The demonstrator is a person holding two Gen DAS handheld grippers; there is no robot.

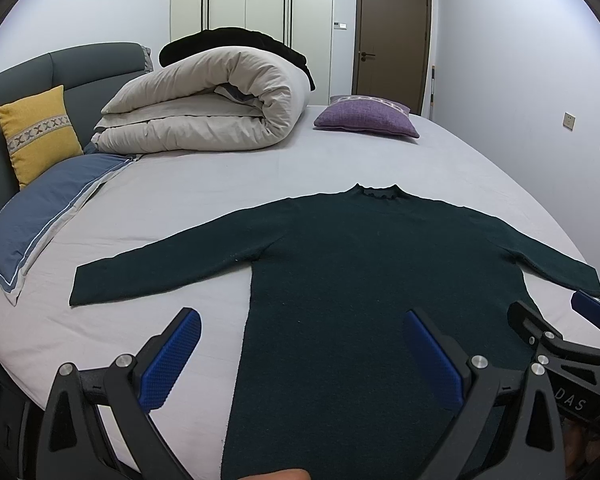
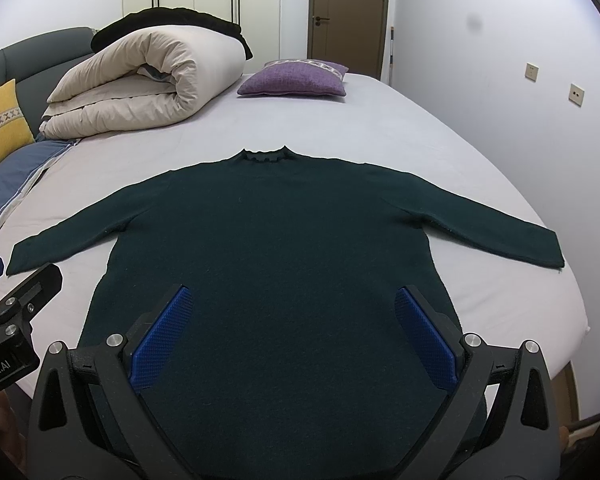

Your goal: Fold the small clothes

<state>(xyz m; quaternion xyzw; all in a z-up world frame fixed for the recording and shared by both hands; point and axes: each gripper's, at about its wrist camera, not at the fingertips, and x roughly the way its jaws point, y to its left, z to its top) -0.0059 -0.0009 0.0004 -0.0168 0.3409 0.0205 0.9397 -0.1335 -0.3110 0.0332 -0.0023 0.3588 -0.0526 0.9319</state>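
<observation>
Dark green knitted sweater is lying flat on the grey bedsheet, collar pointing away, sleeves spreading sideways. Left gripper and right gripper are hovering wide open and empty over its hem end, each nearer its own sleeve.

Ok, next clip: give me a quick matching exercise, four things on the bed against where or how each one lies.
Things:
1. sweater
2. purple cushion
3. yellow cushion
4. duvet

States:
A. propped against the headboard
B. rolled up, a black item on top
C. spread flat, sleeves out
D. lying flat at the far end of the bed

Pairs: 1-C, 2-D, 3-A, 4-B
</observation>
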